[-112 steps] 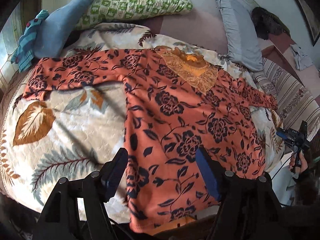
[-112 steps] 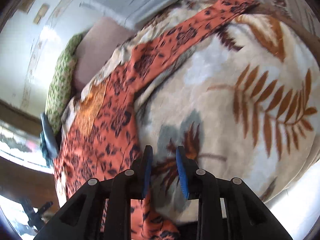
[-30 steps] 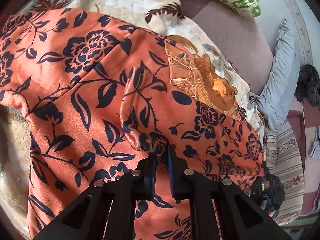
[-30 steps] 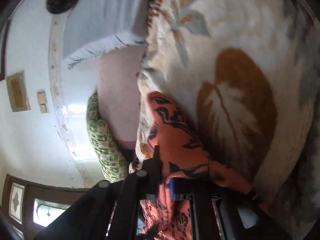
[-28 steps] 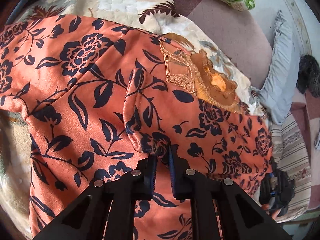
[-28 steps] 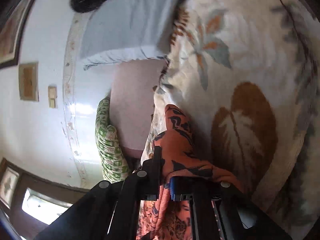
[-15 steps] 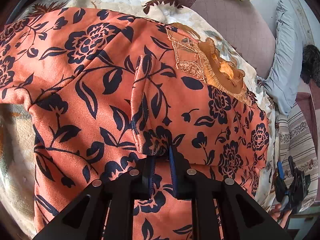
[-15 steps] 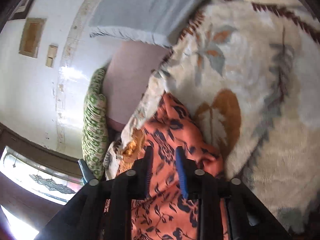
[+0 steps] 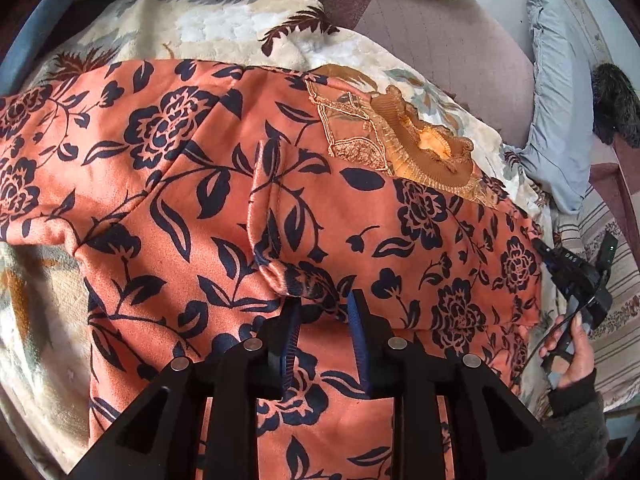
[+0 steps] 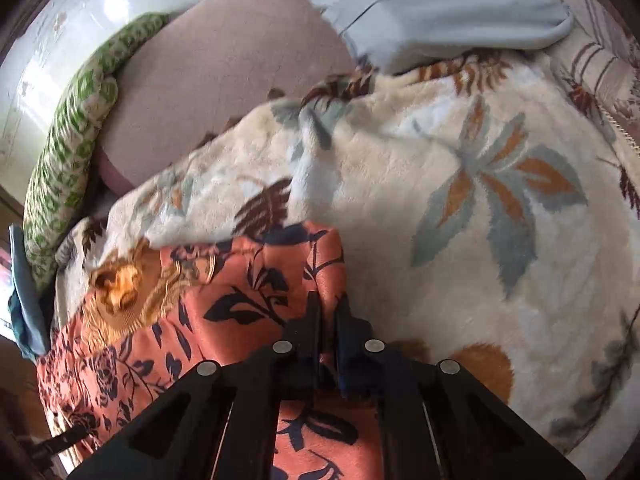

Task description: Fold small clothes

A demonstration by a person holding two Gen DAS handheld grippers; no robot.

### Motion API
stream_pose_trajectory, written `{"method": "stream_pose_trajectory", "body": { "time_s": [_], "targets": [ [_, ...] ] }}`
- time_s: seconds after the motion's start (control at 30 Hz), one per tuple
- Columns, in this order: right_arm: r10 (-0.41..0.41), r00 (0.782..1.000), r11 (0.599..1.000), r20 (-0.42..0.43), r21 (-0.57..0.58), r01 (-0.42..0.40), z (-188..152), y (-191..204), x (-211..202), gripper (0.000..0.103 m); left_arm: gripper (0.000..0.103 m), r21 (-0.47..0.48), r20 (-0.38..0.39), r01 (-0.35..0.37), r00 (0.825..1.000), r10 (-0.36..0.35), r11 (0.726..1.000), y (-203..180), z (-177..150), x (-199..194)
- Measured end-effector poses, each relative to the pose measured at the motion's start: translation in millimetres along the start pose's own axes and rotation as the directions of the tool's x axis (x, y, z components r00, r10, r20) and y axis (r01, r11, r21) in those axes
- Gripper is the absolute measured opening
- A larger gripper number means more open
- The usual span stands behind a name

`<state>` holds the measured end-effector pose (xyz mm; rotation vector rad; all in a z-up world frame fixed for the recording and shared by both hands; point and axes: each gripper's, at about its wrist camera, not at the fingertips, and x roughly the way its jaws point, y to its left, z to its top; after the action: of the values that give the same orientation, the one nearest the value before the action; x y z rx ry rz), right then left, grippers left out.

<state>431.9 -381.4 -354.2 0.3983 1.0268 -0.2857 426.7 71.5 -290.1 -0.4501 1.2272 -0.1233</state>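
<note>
An orange top with a dark blue flower print and a gold embroidered collar lies on a cream leaf-patterned blanket. Both sleeves are folded in over the body. My left gripper is open just behind the cuff of the folded left sleeve and holds nothing. My right gripper is shut on the top's right edge, at the sleeve fold. The right gripper also shows at the right edge of the left wrist view, in a hand.
A green patterned pillow, a mauve cushion and a light blue pillow lie at the back. A striped cover lies right of the blanket. A dark furry thing sits far right.
My left gripper has opened and let go of the left sleeve cuff, which now rests on the body. My right gripper has brought the right sleeve down onto the top.
</note>
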Motion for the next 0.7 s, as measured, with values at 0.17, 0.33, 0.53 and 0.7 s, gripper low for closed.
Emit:
{"method": "stream_pose_trajectory", "body": {
  "time_s": [0.17,0.33,0.53,0.7],
  "targets": [
    [-0.009,1.0,0.995,-0.006,0.103,0.01,8,-41,3,0.001,0.025,-0.01,-0.041,-0.036,0.999,0.036,0.999,6,-2,17],
    [0.266,0.961,0.944,0.073,0.182,-0.275,-8,-56,-37,0.006,0.027,-0.053,0.032,0.081,0.996,-0.08,0.995,10,2,-7],
    [0.303,0.951,0.951,-0.064,0.075,-0.298,-61,-24,-23,0.023,0.034,-0.064,-0.033,0.005,0.999,-0.007,0.998,18,-1,28],
    [0.226,0.972,0.972,-0.066,0.078,-0.221,-79,-25,-15,0.018,0.034,-0.079,-0.022,0.021,1.0,-0.023,0.997,22,-3,19]
  ]
}}
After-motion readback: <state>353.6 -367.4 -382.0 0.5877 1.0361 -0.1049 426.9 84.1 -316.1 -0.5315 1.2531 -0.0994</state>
